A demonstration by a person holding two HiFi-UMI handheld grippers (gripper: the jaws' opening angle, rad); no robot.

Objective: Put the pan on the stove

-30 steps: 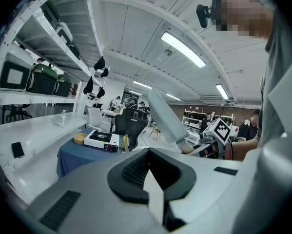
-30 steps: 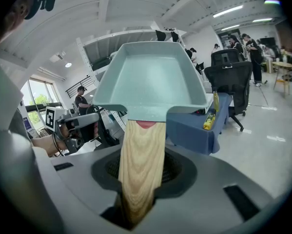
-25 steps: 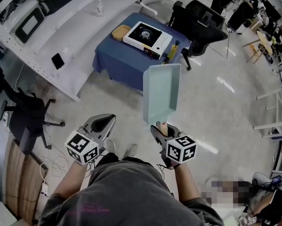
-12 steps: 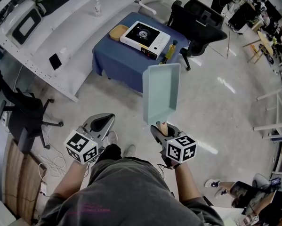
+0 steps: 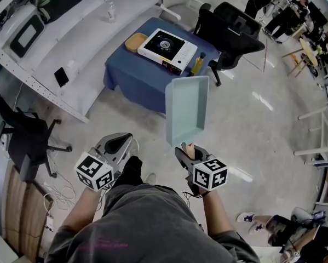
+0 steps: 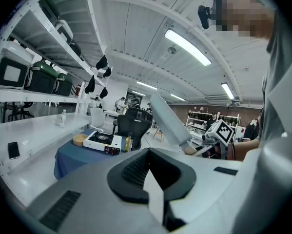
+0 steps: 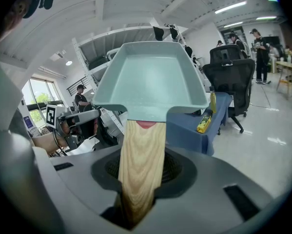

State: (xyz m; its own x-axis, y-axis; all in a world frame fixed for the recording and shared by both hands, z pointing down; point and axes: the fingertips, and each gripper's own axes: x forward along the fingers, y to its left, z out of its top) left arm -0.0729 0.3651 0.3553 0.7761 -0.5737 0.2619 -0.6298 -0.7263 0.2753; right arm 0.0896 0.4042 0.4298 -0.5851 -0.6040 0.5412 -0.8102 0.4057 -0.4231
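Pan in the air, well short of the stove

My right gripper (image 5: 189,153) has its jaws pinching the wooden handle (image 7: 141,165) of the pale green pan (image 5: 186,109), which sticks out at 12 o'clock from it, above the floor. The stove (image 5: 167,44) sits on the blue table (image 5: 132,76) at about 11 o'clock from the pan, well apart from it, with a yellow bottle (image 5: 199,63) at the stove's 4 o'clock. My left gripper (image 5: 119,144) hangs at 9 o'clock of the right one, jaws pressed together on nothing.
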